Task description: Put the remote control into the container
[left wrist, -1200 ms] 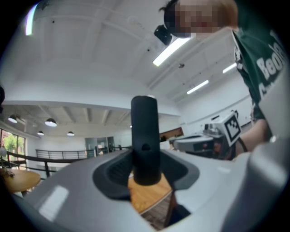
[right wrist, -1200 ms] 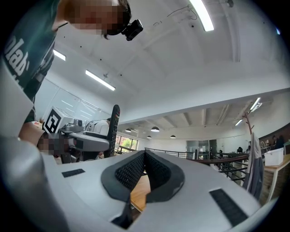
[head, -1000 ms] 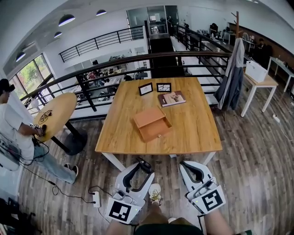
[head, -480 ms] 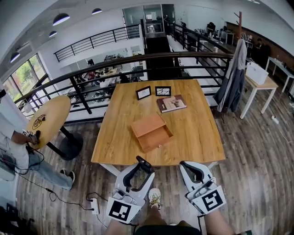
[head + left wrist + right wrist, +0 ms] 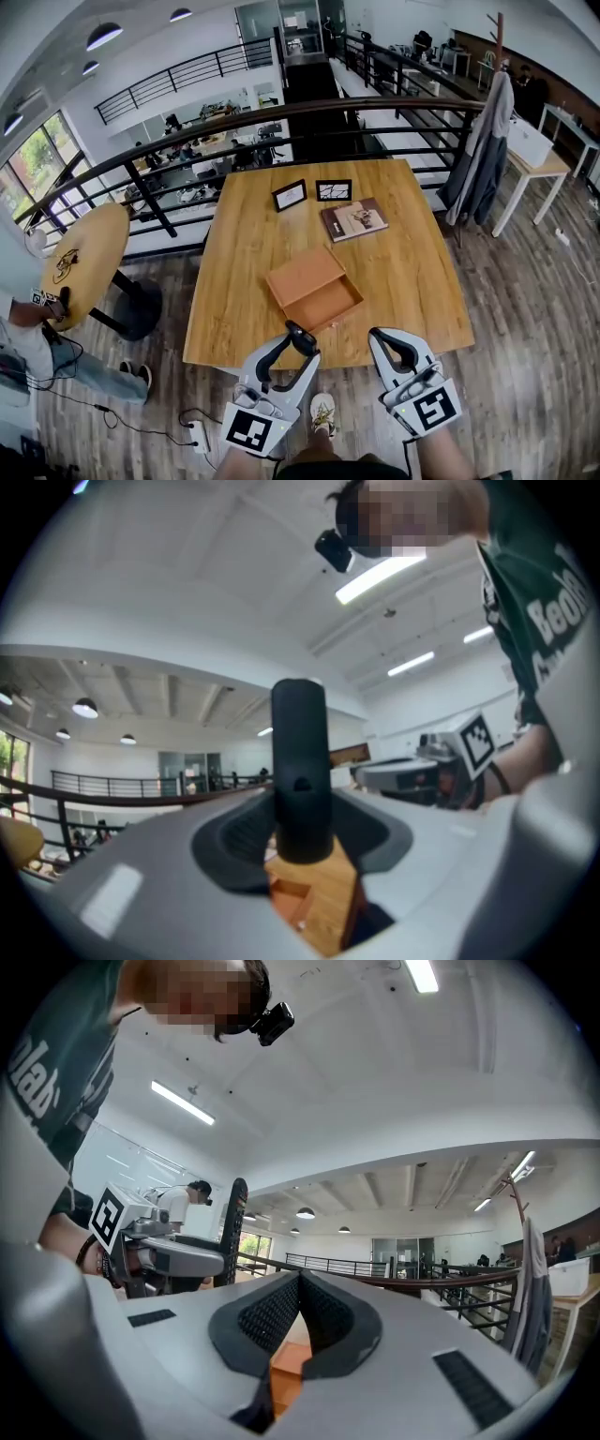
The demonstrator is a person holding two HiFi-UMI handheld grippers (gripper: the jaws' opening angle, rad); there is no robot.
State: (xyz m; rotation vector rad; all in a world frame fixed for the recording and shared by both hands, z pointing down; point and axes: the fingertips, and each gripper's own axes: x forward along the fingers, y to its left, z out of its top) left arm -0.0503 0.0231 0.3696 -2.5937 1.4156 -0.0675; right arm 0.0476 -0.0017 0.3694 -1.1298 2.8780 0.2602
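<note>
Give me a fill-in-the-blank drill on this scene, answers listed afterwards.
1. The ___ gripper holds the black remote control.
2. The right gripper holds ___.
3. Beyond the open wooden container lie a book and ___ picture frames.

Missing words: left; nothing; two.

On the table [image 5: 239,281], the container [image 5: 314,289] lies before the book [image 5: 354,219], slightly left.
</note>
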